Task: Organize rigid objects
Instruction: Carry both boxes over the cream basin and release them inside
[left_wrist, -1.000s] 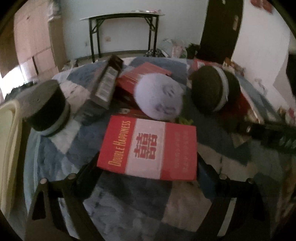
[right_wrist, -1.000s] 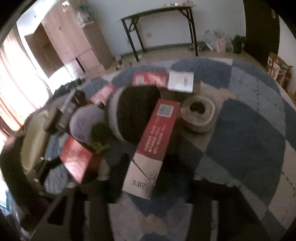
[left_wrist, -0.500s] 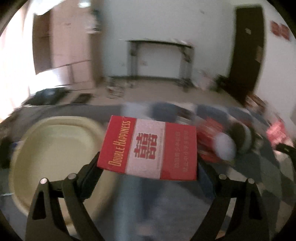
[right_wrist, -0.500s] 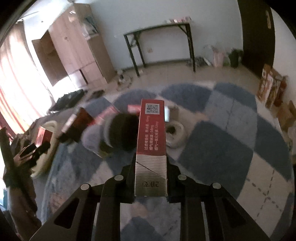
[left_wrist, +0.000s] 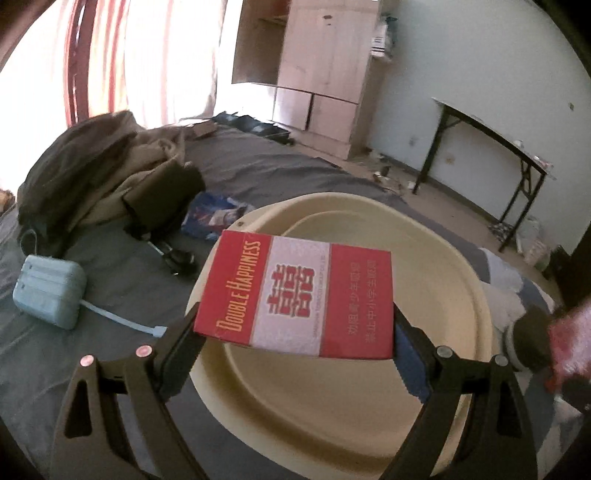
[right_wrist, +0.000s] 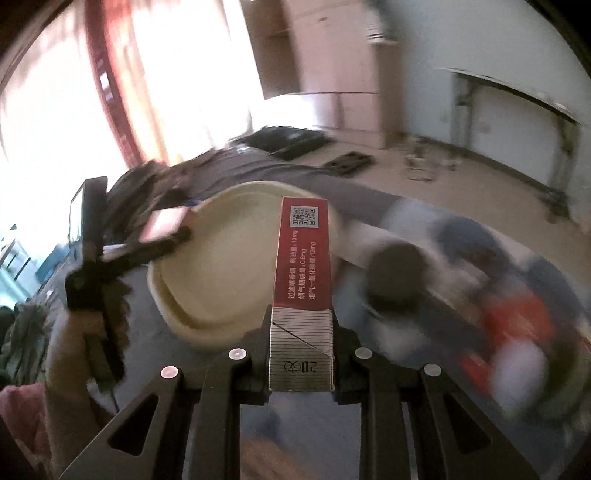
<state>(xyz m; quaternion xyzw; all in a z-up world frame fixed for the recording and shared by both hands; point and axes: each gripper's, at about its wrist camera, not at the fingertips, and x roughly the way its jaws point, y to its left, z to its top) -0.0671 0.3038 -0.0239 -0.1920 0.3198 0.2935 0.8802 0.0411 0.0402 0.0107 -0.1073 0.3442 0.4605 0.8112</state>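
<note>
The left gripper (left_wrist: 295, 354) holds a flat red carton (left_wrist: 295, 295) across its wide face, jaws spread far apart — the carton hangs over the near-left rim of the cream basin (left_wrist: 461, 280). The basin sits on the floor, its hollow open, with bare room beyond the carton toward its far rim. Left of it on the grey mat (left_wrist: 258, 173) lie a pale blue case (left_wrist: 50, 293) and a heap of dark clothes (left_wrist: 99, 177), both apart from the rim. The right gripper (right_wrist: 301, 354) is clamped narrow on a slim red box (right_wrist: 303, 280), which points lengthwise at the basin's (right_wrist: 221, 258) right edge. In that view the left gripper (right_wrist: 162, 240) reaches over the basin's far-left rim.
</note>
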